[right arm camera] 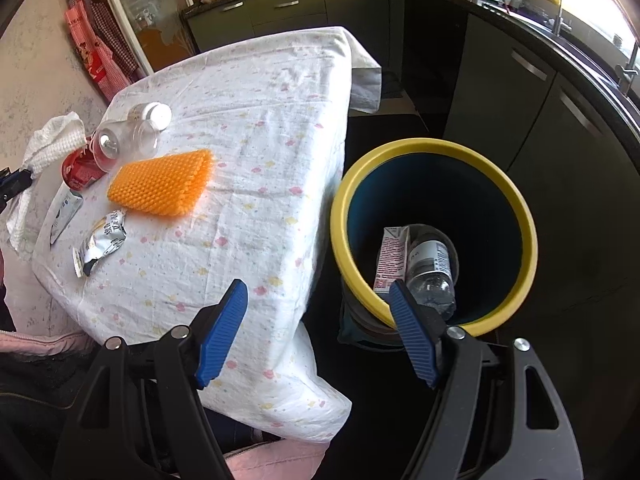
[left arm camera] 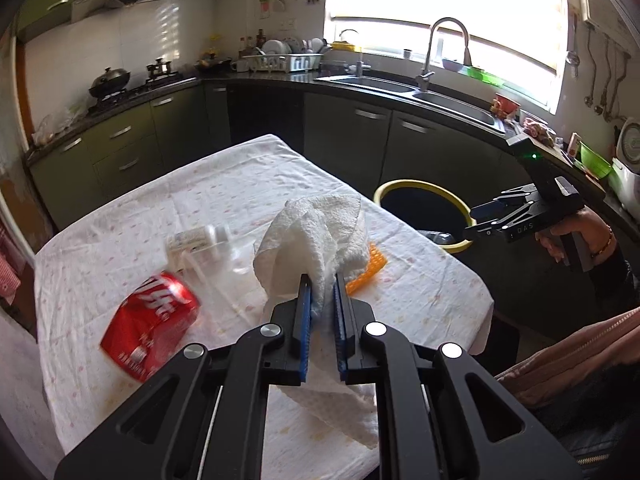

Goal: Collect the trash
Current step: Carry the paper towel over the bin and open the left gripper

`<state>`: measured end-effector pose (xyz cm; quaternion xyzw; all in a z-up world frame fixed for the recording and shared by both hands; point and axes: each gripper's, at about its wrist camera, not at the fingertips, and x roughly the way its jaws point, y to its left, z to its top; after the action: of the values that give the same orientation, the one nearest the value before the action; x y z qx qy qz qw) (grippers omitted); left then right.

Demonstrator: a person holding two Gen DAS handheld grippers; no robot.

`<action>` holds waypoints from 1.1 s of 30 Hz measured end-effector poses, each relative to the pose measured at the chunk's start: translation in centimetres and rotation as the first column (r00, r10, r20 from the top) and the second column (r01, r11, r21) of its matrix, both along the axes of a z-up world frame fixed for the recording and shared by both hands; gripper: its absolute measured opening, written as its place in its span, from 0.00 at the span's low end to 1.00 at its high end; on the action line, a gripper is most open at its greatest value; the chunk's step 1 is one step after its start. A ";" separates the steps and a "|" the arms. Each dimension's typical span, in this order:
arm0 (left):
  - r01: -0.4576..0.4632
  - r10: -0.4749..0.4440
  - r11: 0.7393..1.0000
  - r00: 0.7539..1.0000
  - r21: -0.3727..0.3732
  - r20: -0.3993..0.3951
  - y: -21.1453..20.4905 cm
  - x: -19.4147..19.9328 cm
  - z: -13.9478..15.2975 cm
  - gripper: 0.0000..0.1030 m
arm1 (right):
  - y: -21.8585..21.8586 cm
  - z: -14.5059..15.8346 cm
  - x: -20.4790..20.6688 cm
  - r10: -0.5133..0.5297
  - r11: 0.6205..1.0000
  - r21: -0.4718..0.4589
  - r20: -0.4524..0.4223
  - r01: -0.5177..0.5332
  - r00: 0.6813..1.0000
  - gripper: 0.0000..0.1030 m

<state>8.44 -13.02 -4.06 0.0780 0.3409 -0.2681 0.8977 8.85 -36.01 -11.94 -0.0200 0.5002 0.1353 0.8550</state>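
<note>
My left gripper [left arm camera: 322,280] is shut on a crumpled white paper towel [left arm camera: 316,236], which hangs lifted above the table; the same paper towel [right arm camera: 52,140] shows at the left edge of the right wrist view. On the tablecloth [left arm camera: 224,192] lie a red soda can [left arm camera: 154,320], a clear plastic bottle [left arm camera: 204,244] and an orange mesh sponge [right arm camera: 162,186]. A yellow-rimmed trash bin [right arm camera: 436,152] stands beside the table, holding a carton [right arm camera: 390,258] and a bottle [right arm camera: 432,276]. My right gripper [right arm camera: 320,312] hangs open over the gap between table and bin, with nothing between its fingers.
Two crumpled foil wrappers [right arm camera: 102,246] lie near the table's front edge. Dark kitchen cabinets [left arm camera: 360,132] with a sink [left arm camera: 400,88] and a stove [left arm camera: 120,88] run behind the table. A person's pink sleeve [left arm camera: 568,352] is at the right.
</note>
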 end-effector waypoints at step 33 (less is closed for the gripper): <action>0.287 -0.259 0.953 0.937 0.093 -0.237 -34.7 20.4 -6.4 0.67 | -16.4 -5.3 -4.7 -0.321 0.932 0.176 -0.013 0.318 0.947 0.67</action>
<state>28.83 -47.68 -10.46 0.1509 0.4410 -0.3750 0.8013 4.17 -52.38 -17.21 0.1361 0.4761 0.0381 0.8679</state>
